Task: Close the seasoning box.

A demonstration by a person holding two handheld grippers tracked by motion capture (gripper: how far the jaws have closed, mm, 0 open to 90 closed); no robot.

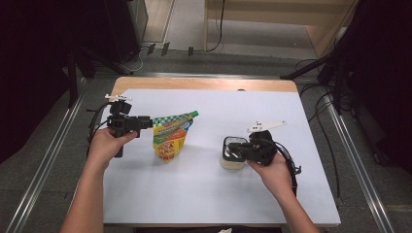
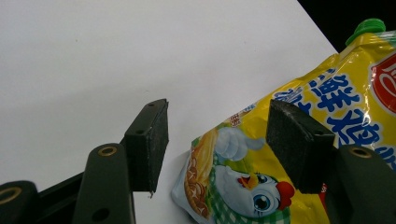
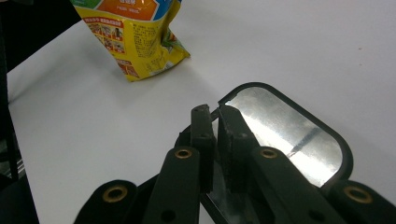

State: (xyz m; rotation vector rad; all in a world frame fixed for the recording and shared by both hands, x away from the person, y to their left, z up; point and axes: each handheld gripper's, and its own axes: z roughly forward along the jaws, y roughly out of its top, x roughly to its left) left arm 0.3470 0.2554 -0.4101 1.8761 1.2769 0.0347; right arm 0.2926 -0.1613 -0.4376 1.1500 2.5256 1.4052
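Observation:
A yellow sauce pouch (image 1: 171, 138) with a green cap (image 1: 193, 114) lies on the white table cover (image 1: 209, 194), left of centre. My left gripper (image 1: 145, 121) is just left of it. In the left gripper view its jaws stand open (image 2: 219, 112) around the pouch's (image 2: 355, 93) lower corner, and the pads do not press on it. At the right sits a small cream container (image 1: 232, 162) with a black rim. My right gripper (image 1: 233, 149) is on top of it. In the right gripper view its jaws (image 3: 212, 109) are nearly together on the black rim of the shiny lid (image 3: 285, 128).
The pouch (image 3: 140, 42) shows beyond the container in the right gripper view. White cover lies bare between the two things and along the near edge. The wooden table edge (image 1: 204, 83) runs at the far side. Cables (image 1: 320, 121) trail off the table's right side.

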